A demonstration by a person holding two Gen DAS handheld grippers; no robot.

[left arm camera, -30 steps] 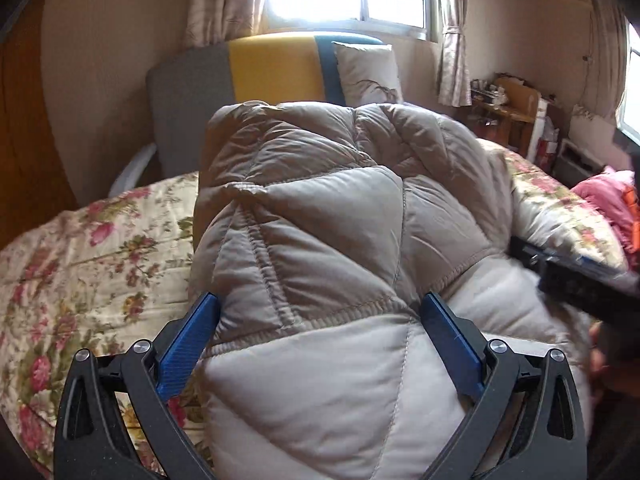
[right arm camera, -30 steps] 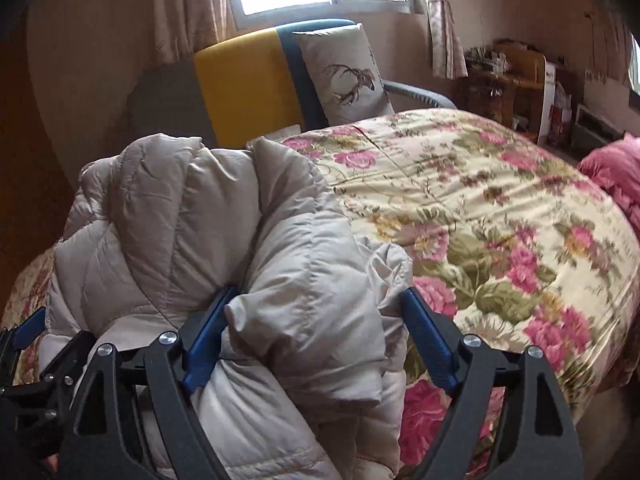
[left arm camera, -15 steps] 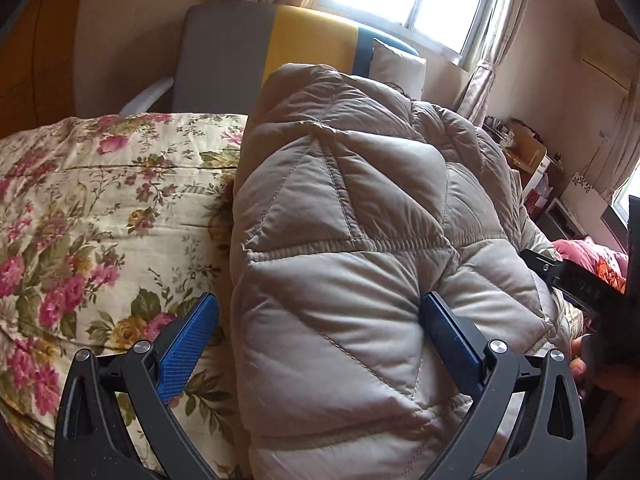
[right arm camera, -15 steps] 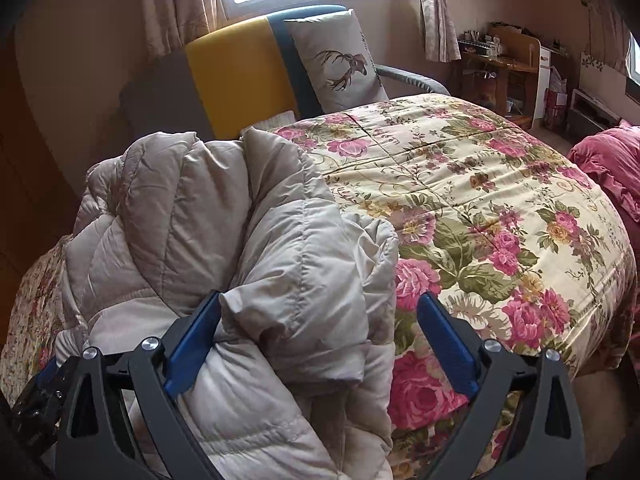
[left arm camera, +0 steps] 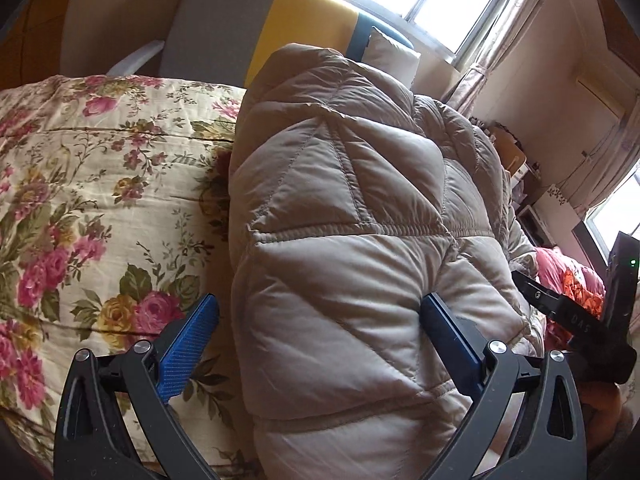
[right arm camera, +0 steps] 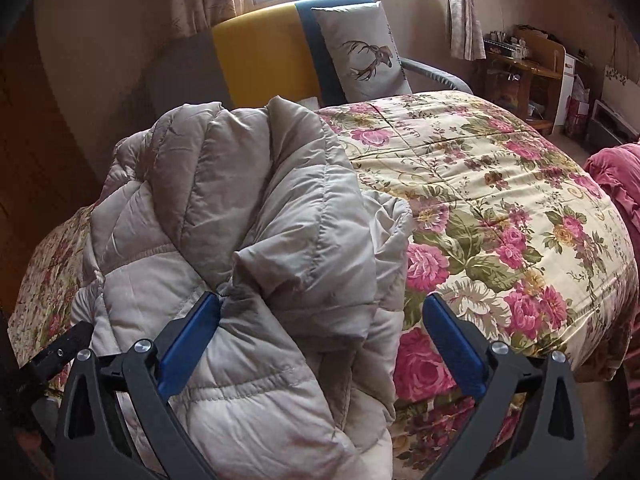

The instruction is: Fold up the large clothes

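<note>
A beige quilted puffer jacket (left arm camera: 344,240) lies bunched and folded on the floral bedspread (left arm camera: 80,184). It fills the middle of the left wrist view and the left half of the right wrist view (right arm camera: 240,220). My left gripper (left arm camera: 320,332) is open, its blue pads wide apart, with the jacket bulging between them. My right gripper (right arm camera: 320,332) is open too, its pads apart around a folded edge of the jacket. The right gripper's body shows at the right of the left wrist view (left arm camera: 592,320).
A grey, yellow and blue headboard (right arm camera: 260,56) with a deer-print pillow (right arm camera: 360,52) stands behind the bed. A wooden desk (right arm camera: 520,64) and a pink blanket (right arm camera: 616,184) are to the right. Bare bedspread (right arm camera: 500,200) lies right of the jacket.
Both grippers have pulled back and lowered a little, the left swinging left so more bedspread shows. The right gripper's pads have opened wider. The jacket has settled on the bed.
</note>
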